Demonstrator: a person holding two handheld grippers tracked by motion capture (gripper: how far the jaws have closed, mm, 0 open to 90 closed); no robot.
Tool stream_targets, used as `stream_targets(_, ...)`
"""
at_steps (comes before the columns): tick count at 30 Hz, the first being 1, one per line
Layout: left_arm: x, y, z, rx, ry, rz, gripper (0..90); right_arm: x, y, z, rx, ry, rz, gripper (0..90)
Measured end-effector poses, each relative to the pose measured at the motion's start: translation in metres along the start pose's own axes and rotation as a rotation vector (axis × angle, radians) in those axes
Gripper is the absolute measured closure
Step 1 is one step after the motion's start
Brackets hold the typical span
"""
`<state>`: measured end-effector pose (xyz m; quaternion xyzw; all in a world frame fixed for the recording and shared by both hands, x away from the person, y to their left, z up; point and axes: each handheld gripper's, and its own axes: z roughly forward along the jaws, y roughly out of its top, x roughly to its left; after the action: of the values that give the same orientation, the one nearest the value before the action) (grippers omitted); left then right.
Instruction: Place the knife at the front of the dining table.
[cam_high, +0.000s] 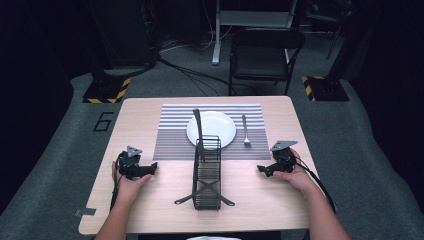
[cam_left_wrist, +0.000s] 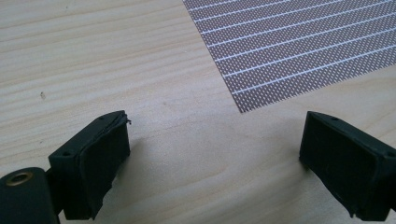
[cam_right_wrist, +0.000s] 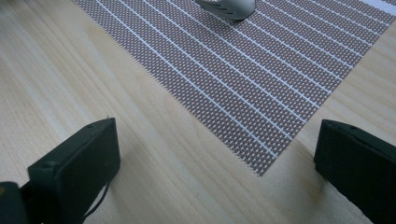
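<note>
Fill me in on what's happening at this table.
A person rests both hands on the wooden table, a gripper in each. The left gripper and the right gripper sit with jaws open, holding nothing. Between them stands a black wire caddy with a dark utensil upright in it. Beyond it, a striped placemat carries a white plate and a fork beside it. Nothing is being handled.

A pale wood worktop (cam_high: 150, 112) carries a striped placemat (cam_high: 172, 135) at its 12 o'clock side. A white plate (cam_high: 220, 127) sits at the placemat's centre. A fork (cam_high: 245, 131) lies on the placemat at 3 o'clock of the plate. A black wire basket (cam_high: 207, 180) stands at 6 o'clock of the plate, with a dark utensil (cam_high: 198, 131) upright inside. A folding chair (cam_high: 265, 55) stands on the floor beyond.
</note>
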<state>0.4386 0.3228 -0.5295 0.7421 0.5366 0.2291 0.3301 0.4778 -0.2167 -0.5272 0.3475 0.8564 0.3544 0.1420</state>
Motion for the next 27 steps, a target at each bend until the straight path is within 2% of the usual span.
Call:
stream_targets(23, 0.0006, 0.0003, 0.0001, -0.001, -0.001, 0.002, 8.8, -0.0008, 0.0005, 0.0008, -0.005, 0.0, -0.008, 0.0)
stream_targets(27, 0.0007, -0.0001, -0.0008, -0.011, -0.001, -0.002, 11.1, -0.0006, 0.0005, 0.0008, -0.005, 0.0, -0.005, 0.0)
